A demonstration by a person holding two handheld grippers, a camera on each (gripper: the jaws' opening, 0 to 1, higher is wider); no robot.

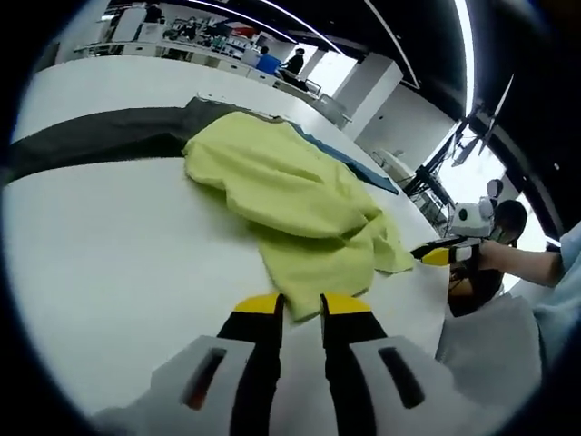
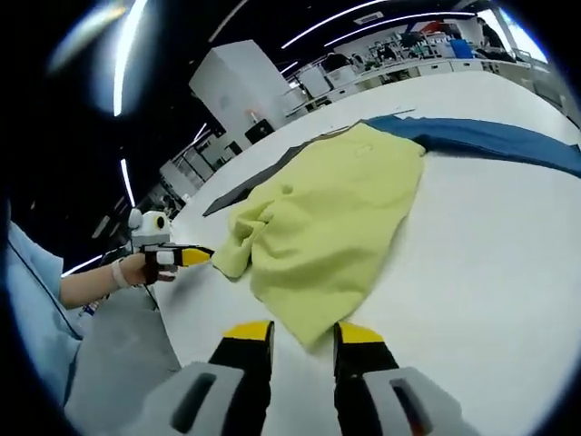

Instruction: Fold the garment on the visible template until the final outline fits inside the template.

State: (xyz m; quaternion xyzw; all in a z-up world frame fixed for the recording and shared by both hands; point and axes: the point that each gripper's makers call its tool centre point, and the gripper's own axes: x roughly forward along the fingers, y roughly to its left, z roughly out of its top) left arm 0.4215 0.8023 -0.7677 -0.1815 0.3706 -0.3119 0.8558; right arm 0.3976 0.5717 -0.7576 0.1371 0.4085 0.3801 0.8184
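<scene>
The crumpled yellow-green cloth garment (image 1: 295,195) lies bunched on the white tabletop (image 1: 109,263) over the dark template (image 1: 91,136), folding barely begun, both grippers' jaws narrowly parted, holding nothing.

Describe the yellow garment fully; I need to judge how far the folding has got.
The yellow-green garment looks like soft knit fabric, a shirt lying crumpled and partly folded over itself on the white table. Its far edge overlaps a dark grey cloth and a blue cloth. Wrinkles bunch near one corner. Neither tool grips it; the right tool hovers open at its near edge.
</scene>
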